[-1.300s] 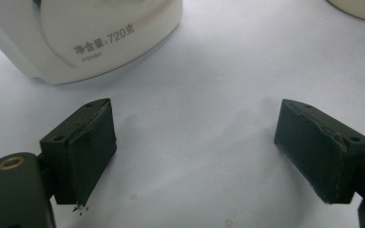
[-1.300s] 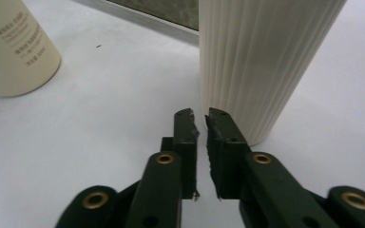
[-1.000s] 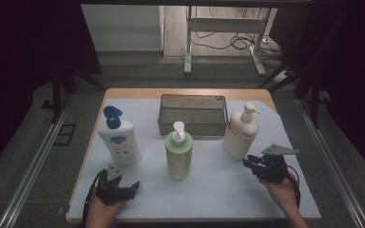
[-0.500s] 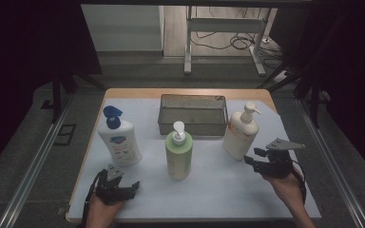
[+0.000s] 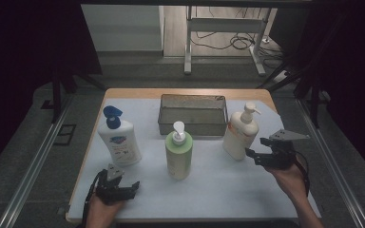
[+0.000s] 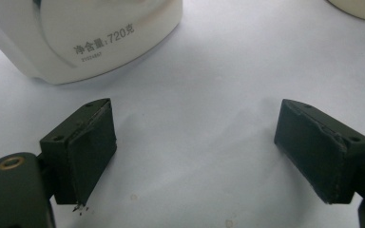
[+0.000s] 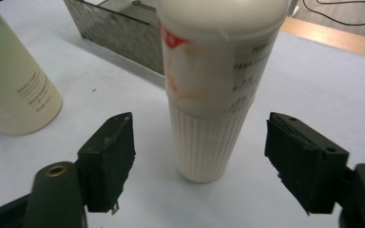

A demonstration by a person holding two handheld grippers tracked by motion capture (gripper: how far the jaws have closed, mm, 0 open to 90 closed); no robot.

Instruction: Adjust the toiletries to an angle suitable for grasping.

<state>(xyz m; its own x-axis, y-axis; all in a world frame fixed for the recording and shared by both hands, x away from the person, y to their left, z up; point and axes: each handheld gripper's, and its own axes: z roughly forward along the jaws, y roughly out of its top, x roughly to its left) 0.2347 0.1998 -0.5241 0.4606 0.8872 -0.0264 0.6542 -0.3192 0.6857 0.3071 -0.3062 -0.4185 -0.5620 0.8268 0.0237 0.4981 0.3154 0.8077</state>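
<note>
Left gripper [image 5: 123, 186] of mine rests low, well left of the cream bottle [image 5: 239, 134], jaws wide with bare white table cover [image 5: 218, 190] between them; just beyond stands the blue-capped bottle [image 5: 119, 140], printed "720" after Chinese characters. Open cover lies between it and the green bottle [image 5: 178, 154]. Behind sits the mesh tray [image 5: 193, 115]. My right gripper [image 5: 256, 156], jaws just been opening and now wide, faces the cream bottle without touching; its red-and-grey print is unreadable.
</note>
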